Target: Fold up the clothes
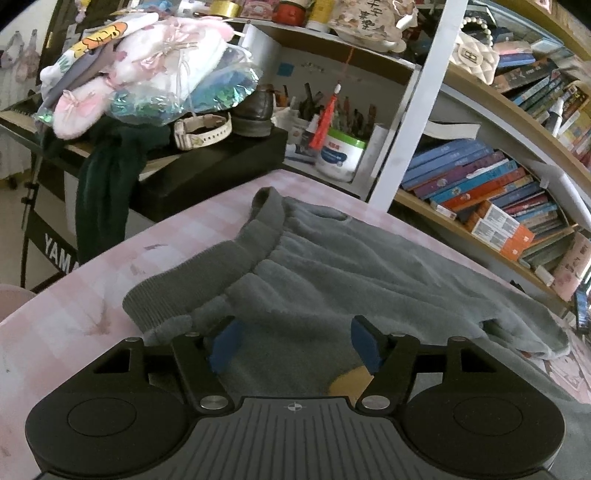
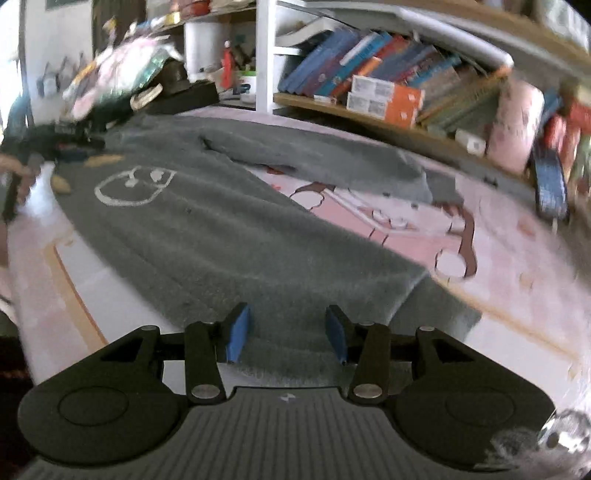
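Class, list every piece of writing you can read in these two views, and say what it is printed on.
"YAMA", cut off at the edge: on the black stand.
Chinese characters on the cloth: too small to read surely.
Tub label: too blurred.
Book spines: too small.
Right view: all blurred.

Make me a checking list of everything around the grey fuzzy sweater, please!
Surface: pink checked table cover, stained near its left edge.
Job's things: grey fleece sweater lying spread out, ribbed hem toward the left gripper, white outline drawing on it.
Clutter: heap of pink and white clothes, white watch, white tub.
Grippers: left gripper open over the sweater; right gripper open over its edge.
Cables: nothing seen.
Surroundings: bookshelves crammed with books.
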Demonstrator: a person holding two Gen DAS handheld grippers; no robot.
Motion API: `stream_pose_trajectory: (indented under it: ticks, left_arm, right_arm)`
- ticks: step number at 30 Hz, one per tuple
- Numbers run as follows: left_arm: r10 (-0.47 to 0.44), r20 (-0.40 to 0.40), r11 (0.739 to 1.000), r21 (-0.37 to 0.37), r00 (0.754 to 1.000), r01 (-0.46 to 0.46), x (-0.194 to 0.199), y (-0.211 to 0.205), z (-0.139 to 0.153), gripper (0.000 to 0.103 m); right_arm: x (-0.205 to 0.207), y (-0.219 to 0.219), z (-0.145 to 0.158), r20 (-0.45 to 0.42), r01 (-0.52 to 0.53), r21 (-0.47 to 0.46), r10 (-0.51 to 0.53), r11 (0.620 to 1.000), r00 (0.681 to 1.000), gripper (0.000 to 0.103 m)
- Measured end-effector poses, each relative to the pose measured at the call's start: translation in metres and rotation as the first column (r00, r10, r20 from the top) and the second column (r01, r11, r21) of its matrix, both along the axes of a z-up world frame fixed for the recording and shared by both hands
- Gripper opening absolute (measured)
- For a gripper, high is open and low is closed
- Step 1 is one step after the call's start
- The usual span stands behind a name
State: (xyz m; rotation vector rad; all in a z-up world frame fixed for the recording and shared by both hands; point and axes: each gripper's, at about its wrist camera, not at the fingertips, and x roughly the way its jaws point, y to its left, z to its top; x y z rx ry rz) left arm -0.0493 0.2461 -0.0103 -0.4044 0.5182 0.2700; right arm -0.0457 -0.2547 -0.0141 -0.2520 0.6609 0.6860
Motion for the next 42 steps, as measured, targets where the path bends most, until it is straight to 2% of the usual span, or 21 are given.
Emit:
stream_pose_trajectory:
  ticks: [6, 8, 13, 17, 21, 25, 28, 34, 36, 42]
  left_arm:
    - [0.01, 0.003, 1.0, -0.009, 1.0, -0.01, 0.003, 0.003, 0.001, 0.068]
    - [-0.037, 0.005, 0.999, 0.0, 0.999, 0.037, 0.006, -0.01, 0.004, 0.068]
    - [-0.154, 0.007, 0.988, 0.02, 0.988, 0.154, 0.012, -0.042, 0.013, 0.068]
    - [-0.247, 0.008, 0.969, 0.037, 0.969, 0.246, 0.018, -0.068, 0.02, 0.067]
    - [-0.337, 0.006, 0.94, 0.054, 0.942, 0.336, 0.023, -0.094, 0.027, 0.063]
    - [-0.42, 0.003, 0.906, 0.068, 0.908, 0.418, 0.03, -0.119, 0.034, 0.058]
    - [-0.443, -0.009, 0.895, 0.055, 0.896, 0.443, 0.046, -0.131, 0.032, 0.058]
    - [-0.465, -0.08, 0.881, 0.055, 0.882, 0.469, 0.064, -0.145, 0.022, 0.058]
    - [-0.461, -0.103, 0.882, 0.05, 0.881, 0.468, 0.067, -0.145, 0.017, 0.058]
    - [-0.446, -0.098, 0.892, 0.028, 0.89, 0.45, 0.063, -0.138, 0.014, 0.059]
  right_arm:
    - [-0.005, 0.0, 0.0, 0.027, -0.014, -0.022, 0.014, 1.0, 1.0, 0.045]
    - [-0.006, -0.001, 0.003, 0.057, -0.019, -0.029, 0.021, 0.999, 0.998, 0.048]
    - [0.003, -0.002, 0.014, 0.111, 0.009, 0.054, -0.015, 0.999, 0.994, 0.052]
    - [0.011, 0.007, 0.012, 0.115, 0.016, 0.045, -0.021, 0.999, 0.993, 0.051]
    - [0.018, 0.016, 0.001, 0.108, 0.038, -0.025, -0.035, 0.999, 0.994, 0.041]
    - [0.023, 0.011, -0.006, 0.073, 0.054, -0.006, -0.053, 0.999, 0.996, 0.041]
    - [0.022, 0.007, -0.008, 0.063, 0.052, 0.014, -0.053, 0.999, 0.997, 0.041]
    - [0.02, 0.001, -0.011, 0.058, 0.052, 0.05, -0.055, 0.997, 0.997, 0.042]
    - [0.02, 0.001, -0.011, 0.054, 0.053, 0.055, -0.056, 0.997, 0.997, 0.042]
    - [0.02, 0.0, -0.011, 0.051, 0.053, 0.058, -0.056, 0.997, 0.997, 0.042]
